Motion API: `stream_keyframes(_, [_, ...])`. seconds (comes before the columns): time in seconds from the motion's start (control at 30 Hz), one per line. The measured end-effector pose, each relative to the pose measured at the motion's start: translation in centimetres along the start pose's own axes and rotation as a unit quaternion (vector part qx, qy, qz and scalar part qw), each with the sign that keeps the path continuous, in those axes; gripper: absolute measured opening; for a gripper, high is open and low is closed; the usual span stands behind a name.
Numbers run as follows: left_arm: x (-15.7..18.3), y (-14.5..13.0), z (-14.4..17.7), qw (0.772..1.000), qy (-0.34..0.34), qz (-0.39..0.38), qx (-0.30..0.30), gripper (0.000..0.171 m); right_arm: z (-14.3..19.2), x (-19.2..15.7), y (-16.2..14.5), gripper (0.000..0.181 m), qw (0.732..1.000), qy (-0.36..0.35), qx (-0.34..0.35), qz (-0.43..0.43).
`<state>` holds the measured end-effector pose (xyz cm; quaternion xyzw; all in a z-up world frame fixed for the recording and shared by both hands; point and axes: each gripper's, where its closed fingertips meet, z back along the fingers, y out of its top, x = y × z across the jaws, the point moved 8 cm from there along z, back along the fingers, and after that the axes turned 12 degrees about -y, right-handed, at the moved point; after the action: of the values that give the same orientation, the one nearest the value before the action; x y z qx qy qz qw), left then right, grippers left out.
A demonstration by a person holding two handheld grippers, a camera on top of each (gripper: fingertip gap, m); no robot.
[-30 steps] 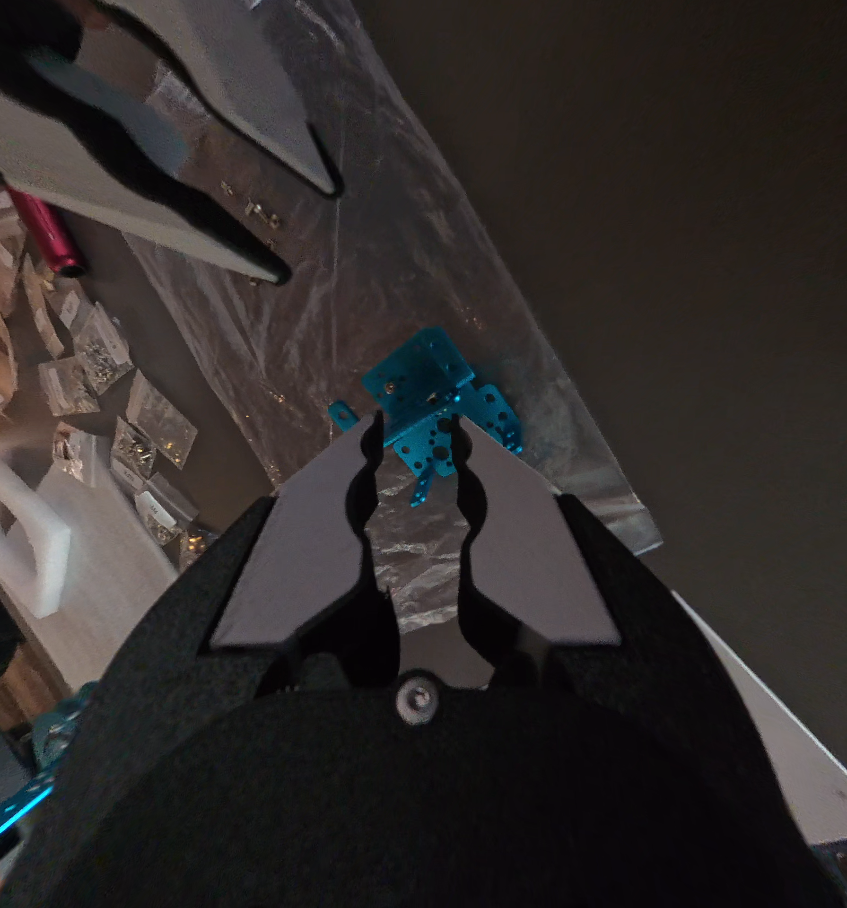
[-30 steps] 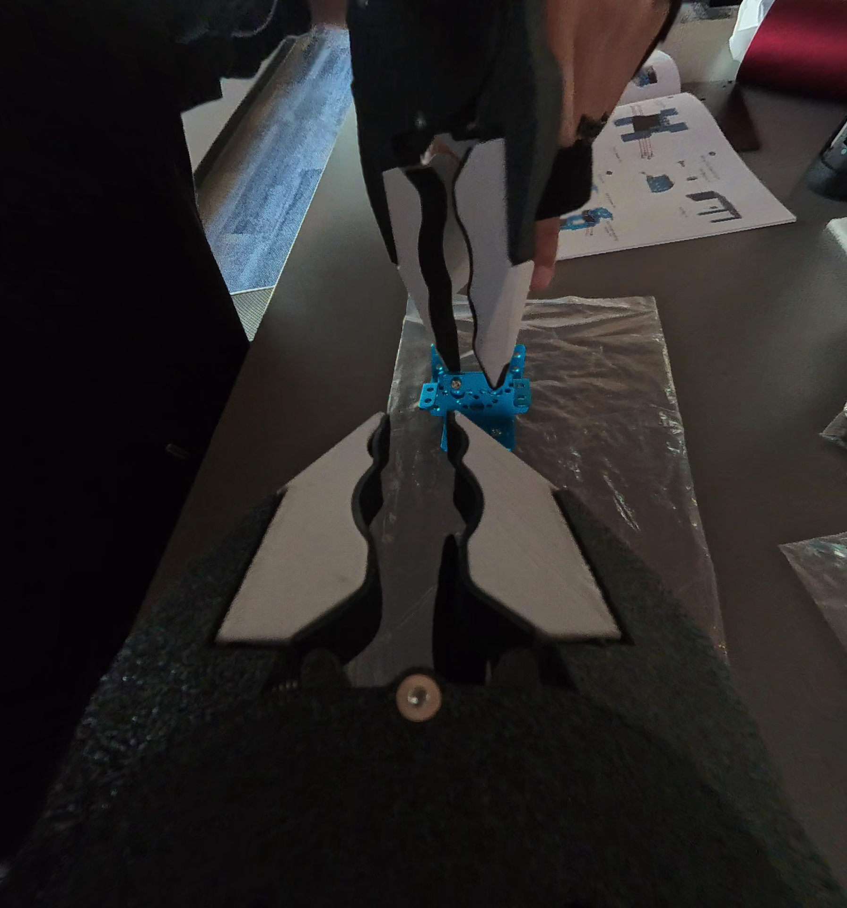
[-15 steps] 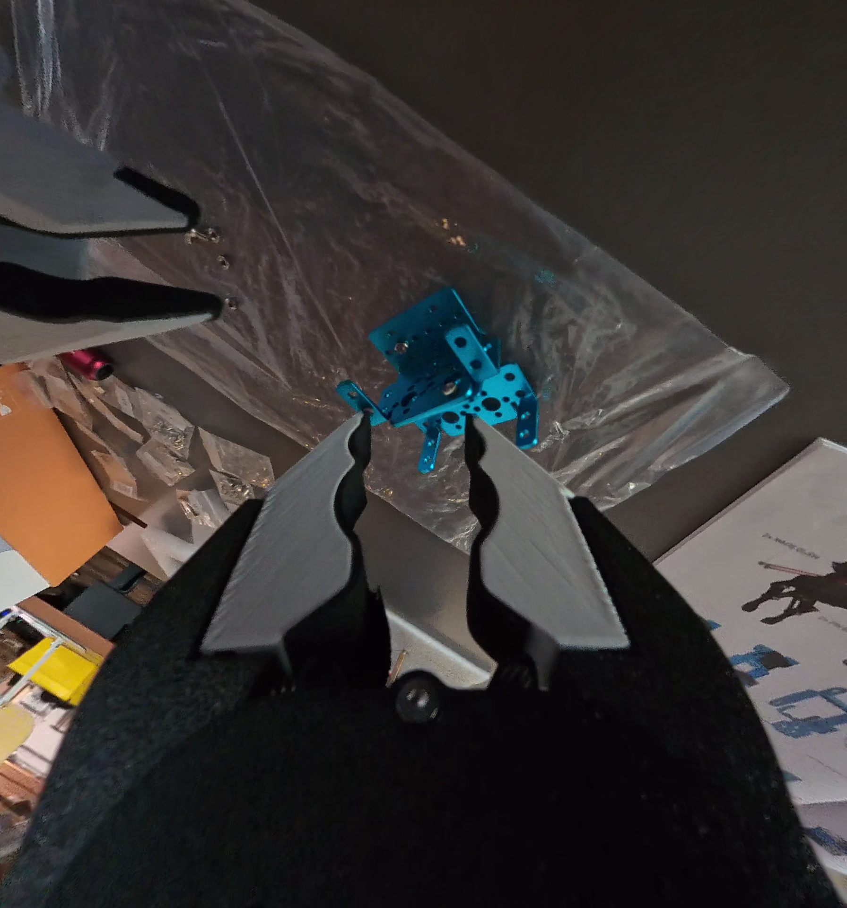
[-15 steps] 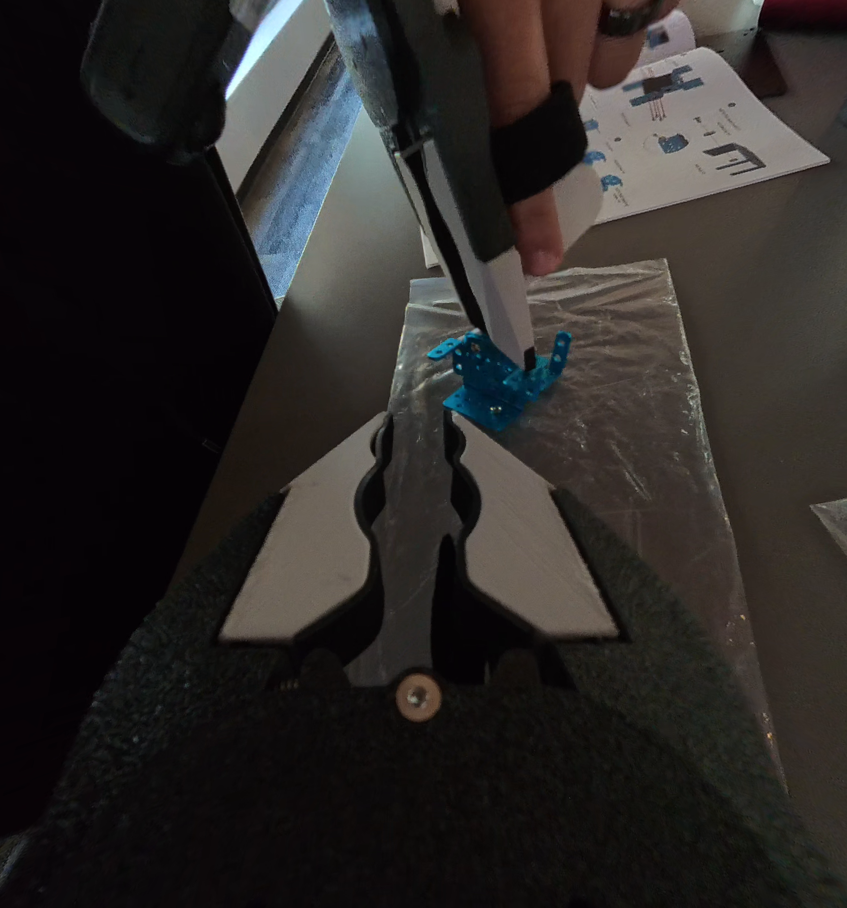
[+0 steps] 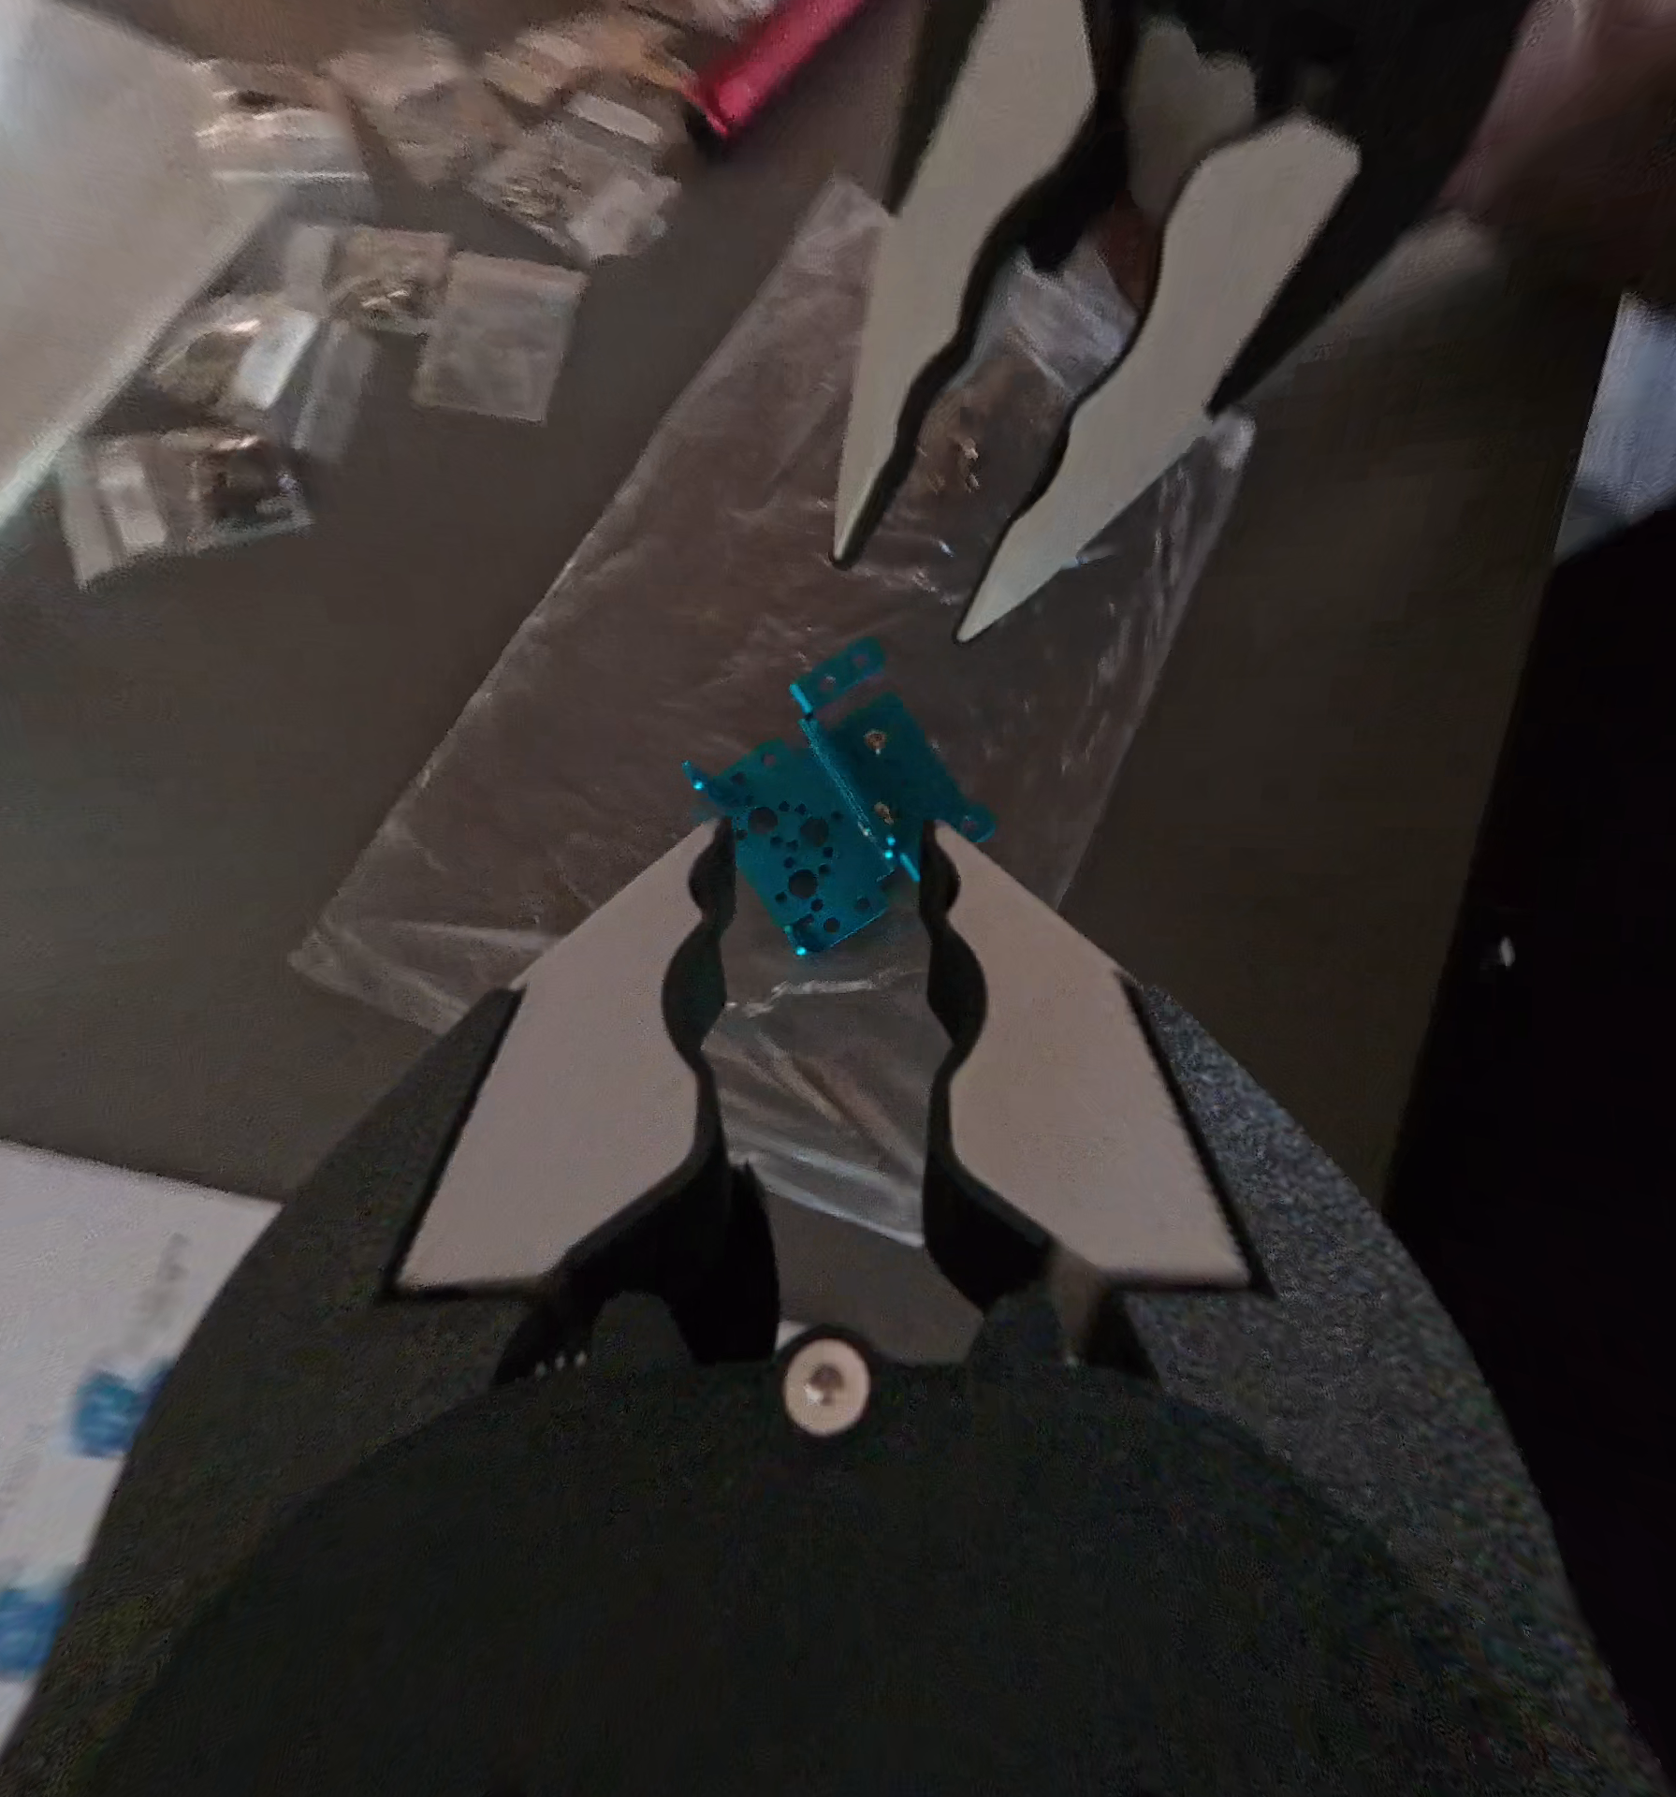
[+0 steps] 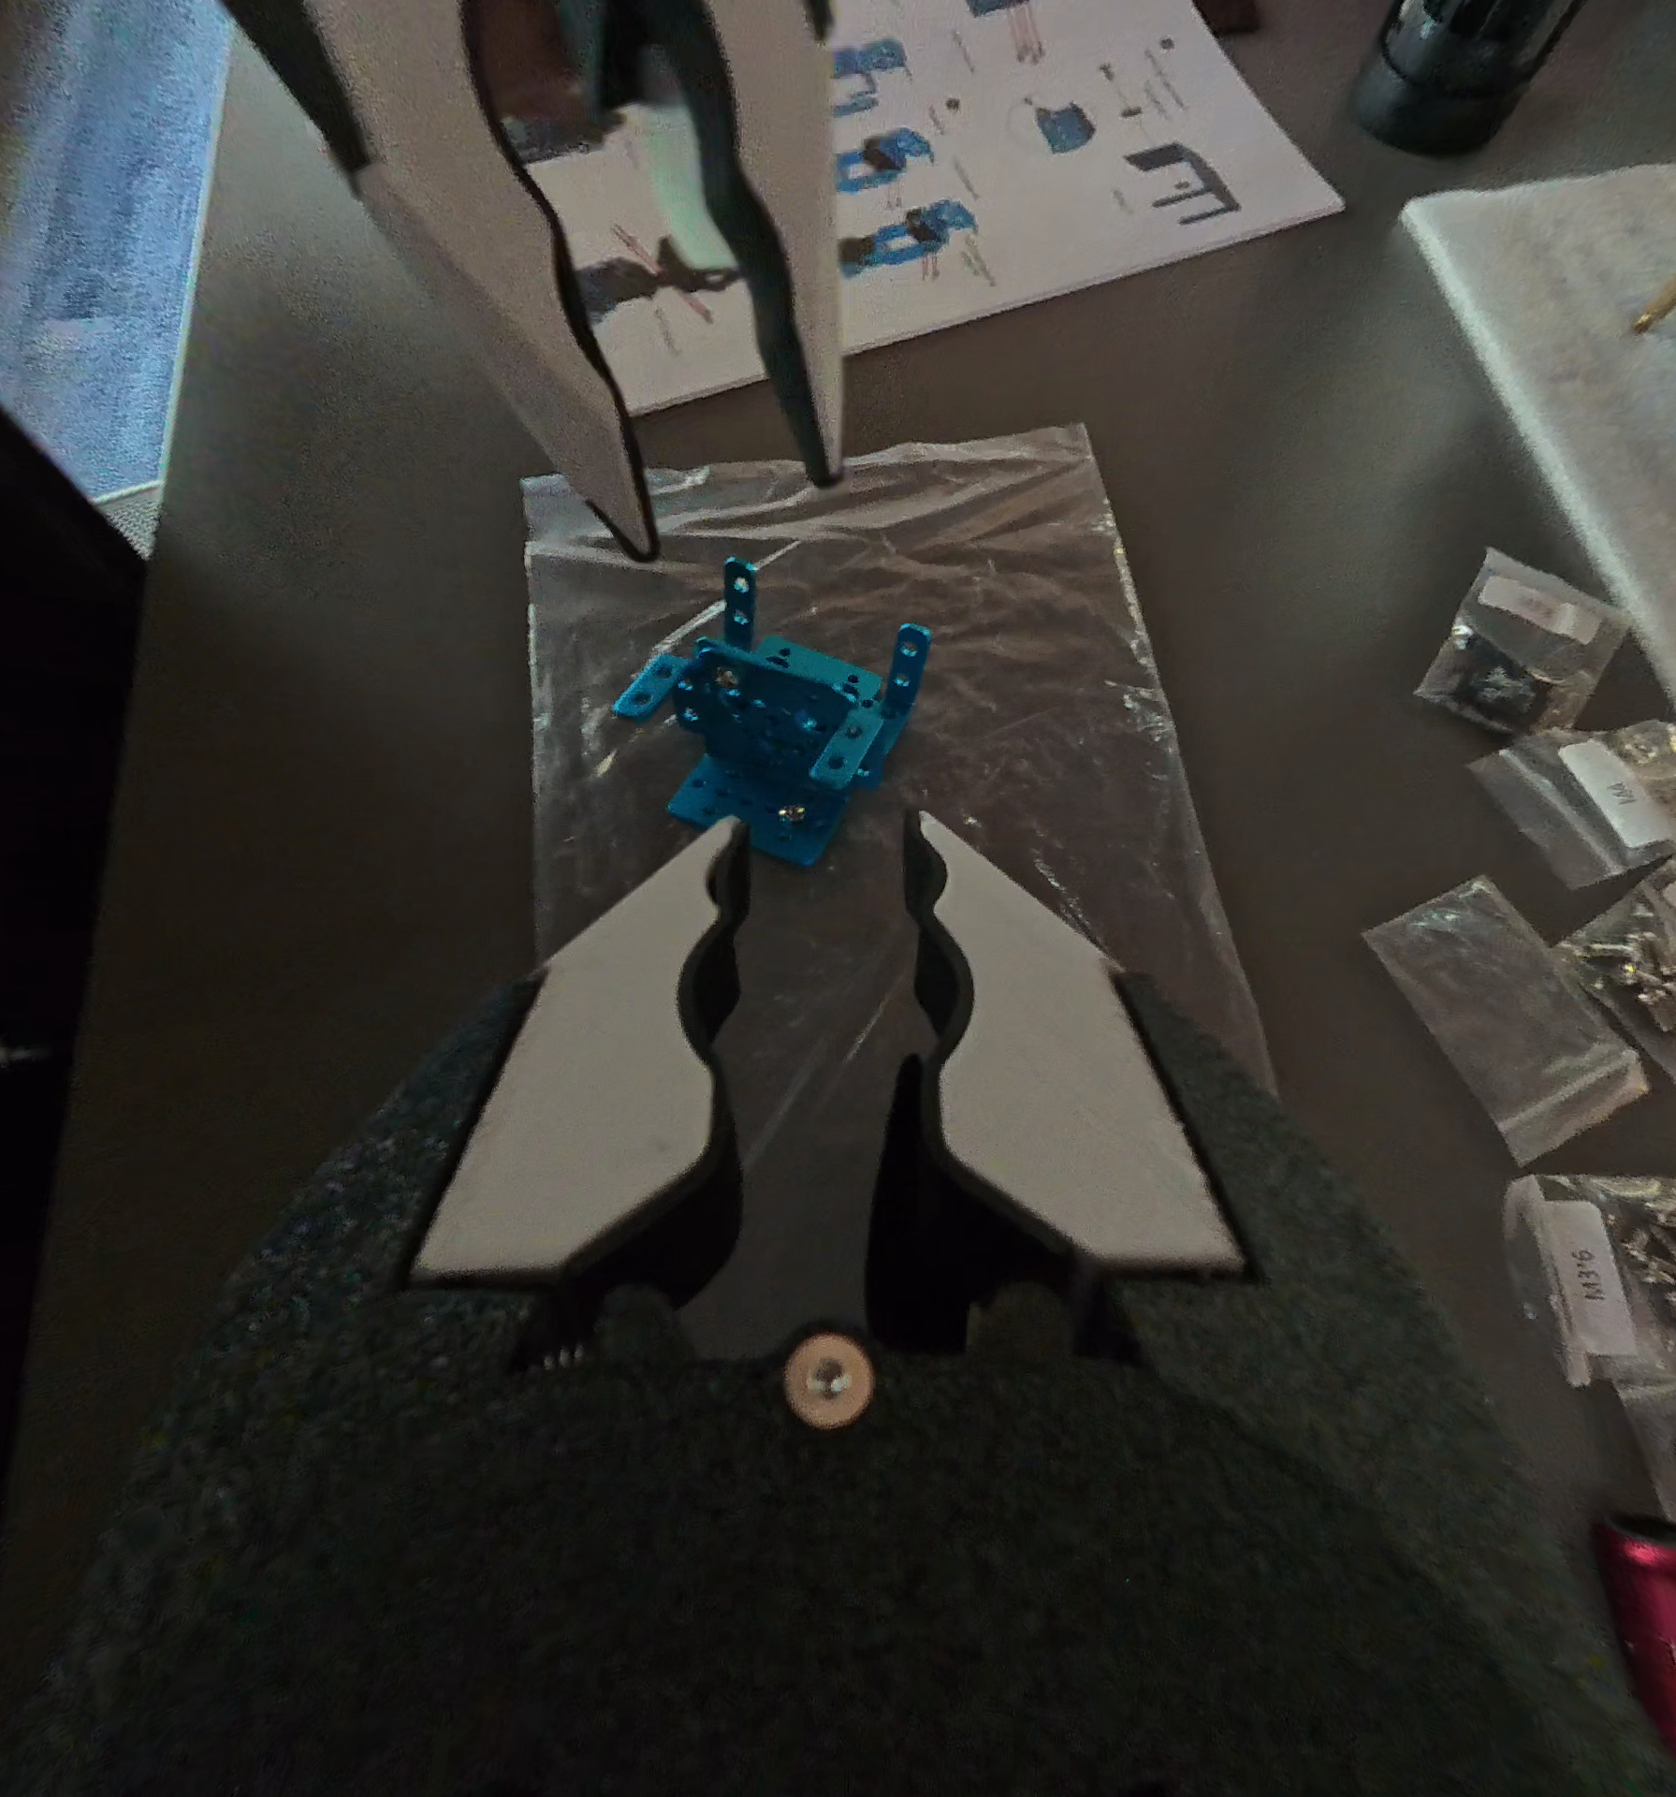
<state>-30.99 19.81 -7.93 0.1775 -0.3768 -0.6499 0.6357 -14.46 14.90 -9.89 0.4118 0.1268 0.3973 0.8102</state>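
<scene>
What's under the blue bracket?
The blue bracket sits on a clear plastic bag lying flat on the dark table. Anything beneath its base is hidden.

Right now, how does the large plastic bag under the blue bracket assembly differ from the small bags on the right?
The large plastic bag is far bigger than the small bags. It lies flat with the blue bracket assembly on top; the small bags hold metal hardware inside. The small bags carry white labels; the large bag shows none. All are clear plastic on the dark table.
</scene>
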Motion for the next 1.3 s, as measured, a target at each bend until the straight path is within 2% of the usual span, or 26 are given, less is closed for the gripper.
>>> stream_keyframes(0.07, [0.4,-0.8,0.1,0.997,0.011,0.049,0.057,0.039,-0.3,0.2,0.2,0.025,1.0,-0.014,-0.002,-0.003])
stream_keyframes(0.17, [1.3,-1.6,0.3,0.989,0.056,0.07,0.119,0.058,-0.8,-0.2,0.9,0.022,1.0,-0.016,0.0,-0.012])
stream_keyframes(0.2, [1.5,-2.1,0.3,0.986,0.074,0.076,0.127,0.06,-1.1,-0.3,1.0,0.026,1.0,-0.02,-0.011,-0.014])
stream_keyframes(0.3, [2.4,-3.2,-0.5,0.982,0.086,0.109,0.131,0.07,-2.0,-0.6,1.0,0.029,0.999,-0.026,-0.033,-0.019])
stream_keyframes(0.4, [3.1,-3.6,-1.7,0.981,0.09,0.118,0.127,0.069,-2.4,-0.8,1.1,0.012,0.998,-0.033,-0.041,-0.025])
stream_keyframes(0.5, [4.2,-3.3,-2.9,0.983,0.108,0.097,0.114,0.065,-2.5,-0.7,1.0,0.011,0.997,-0.044,-0.043,-0.035])
stream_keyframes(0.57, [4.2,-3.4,-2.2,0.979,0.15,0.085,0.105,0.065,-2.5,-0.6,0.8,0.009,0.997,-0.052,-0.05,-0.033])
stream_keyframes(0.63, [3.1,-3.7,0.1,0.965,0.198,0.097,0.139,0.058,-2.3,-0.5,0.8,0.008,0.997,-0.067,-0.045,-0.015])
stream_keyframes(0.7, [1.9,-4.4,1.1,0.963,0.171,0.136,0.156,0.057,-2.2,-0.6,0.8,0.008,0.996,-0.07,-0.046,-0.012])
stream_keyframes(0.77, [1.3,-5.0,0.5,0.971,0.124,0.154,0.133,0.057,-2.4,-0.7,0.9,0.008,0.997,-0.055,-0.044,-0.021])
stream_keyframes(0.87, [1.4,-5.2,-0.7,0.979,0.087,0.149,0.105,0.052,-2.5,-0.7,0.8,0.008,0.997,-0.051,-0.043,-0.03])
stream_keyframes(0.9, [1.5,-5.2,-1.0,0.981,0.085,0.145,0.098,0.05,-2.4,-0.8,0.7,0.009,0.997,-0.046,-0.047,-0.033])
stream_keyframes(0.97, [1.9,-5.2,-1.5,0.983,0.083,0.135,0.091,0.041,-2.3,-0.7,0.7,0.025,0.997,-0.041,-0.05,-0.04])
stream_keyframes(1.03, [2.3,-4.9,-1.9,0.985,0.073,0.127,0.091,0.035,-1.7,-0.8,0.9,0.029,0.998,-0.004,-0.032,-0.045])
stream_keyframes(1.17, [2.1,-4.7,-2.3,0.988,0.072,0.115,0.079,0.032,-0.1,-0.1,0.9,0.027,0.998,0.059,-0.017,-0.007])
stream_keyframes(1.3, [1.6,-4.6,-3.0,0.988,0.067,0.122,0.068,0.025,-0.5,0.3,0.3,0.028,0.991,0.115,-0.062,0.004])
